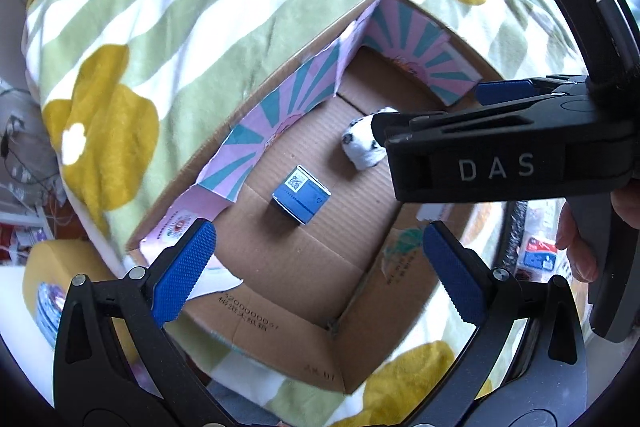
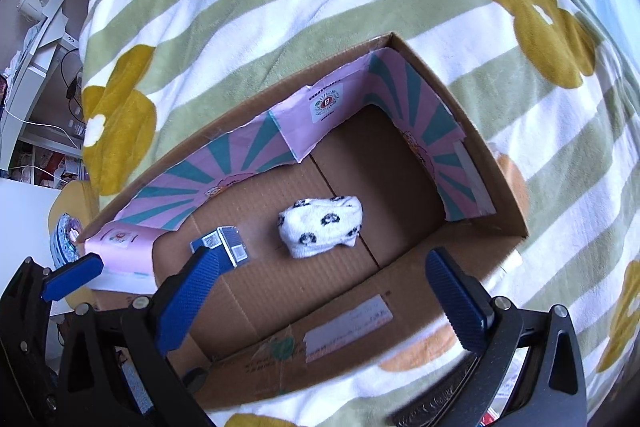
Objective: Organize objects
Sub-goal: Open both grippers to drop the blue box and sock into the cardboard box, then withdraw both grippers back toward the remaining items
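Note:
An open cardboard box [image 1: 280,331] [image 2: 500,195] lies on a striped flower blanket. Inside it lie a small blue carton [image 1: 301,193] [image 2: 224,245] and a rolled white sock with black paw prints [image 1: 360,147] [image 2: 322,225]. My left gripper [image 1: 316,271] is open and empty, hovering above the box's near side. My right gripper [image 2: 320,301] is open and empty above the box's near wall. In the left wrist view the right gripper [image 1: 436,115] reaches in from the right, partly covering the sock.
The blanket [image 1: 180,27] [image 2: 320,7] covers the bed all around the box. The box's inner walls carry pink and teal printed paper [image 2: 224,179]. A yellow stool with a patterned disc [image 1: 48,291] stands at the left, beside shelves and cables [image 2: 36,67].

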Demonstrator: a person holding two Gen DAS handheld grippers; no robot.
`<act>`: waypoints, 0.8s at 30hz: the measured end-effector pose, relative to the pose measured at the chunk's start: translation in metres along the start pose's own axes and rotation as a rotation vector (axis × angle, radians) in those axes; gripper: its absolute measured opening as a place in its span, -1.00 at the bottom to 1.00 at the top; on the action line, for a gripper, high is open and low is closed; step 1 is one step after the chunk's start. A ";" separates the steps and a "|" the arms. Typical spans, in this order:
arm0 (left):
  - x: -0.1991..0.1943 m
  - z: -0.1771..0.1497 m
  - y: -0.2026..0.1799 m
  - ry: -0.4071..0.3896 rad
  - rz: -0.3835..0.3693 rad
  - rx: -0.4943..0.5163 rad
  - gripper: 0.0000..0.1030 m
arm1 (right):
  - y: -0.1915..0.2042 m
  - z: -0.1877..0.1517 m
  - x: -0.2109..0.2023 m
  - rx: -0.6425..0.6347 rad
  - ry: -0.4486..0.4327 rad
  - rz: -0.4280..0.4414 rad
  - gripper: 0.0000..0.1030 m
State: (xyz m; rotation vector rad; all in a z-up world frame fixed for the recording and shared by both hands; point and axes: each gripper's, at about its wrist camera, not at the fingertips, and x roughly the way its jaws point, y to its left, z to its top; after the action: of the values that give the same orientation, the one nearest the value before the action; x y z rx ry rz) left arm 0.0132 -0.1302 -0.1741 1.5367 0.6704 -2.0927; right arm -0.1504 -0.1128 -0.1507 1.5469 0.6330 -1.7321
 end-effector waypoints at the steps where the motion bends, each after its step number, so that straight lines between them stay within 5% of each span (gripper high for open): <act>1: -0.004 -0.001 -0.001 -0.005 0.000 0.010 1.00 | 0.001 -0.002 -0.006 -0.004 -0.010 -0.009 0.99; 11: -0.096 0.021 0.016 -0.048 -0.022 0.124 1.00 | 0.007 -0.043 -0.074 0.044 -0.090 -0.040 0.99; 24: -0.154 0.010 -0.042 -0.152 -0.131 0.400 1.00 | -0.025 -0.154 -0.166 0.358 -0.238 -0.209 0.99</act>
State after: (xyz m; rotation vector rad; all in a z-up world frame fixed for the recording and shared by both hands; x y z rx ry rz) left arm 0.0221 -0.0926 -0.0190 1.5438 0.3157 -2.5294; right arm -0.0694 0.0507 -0.0148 1.5129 0.3889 -2.2452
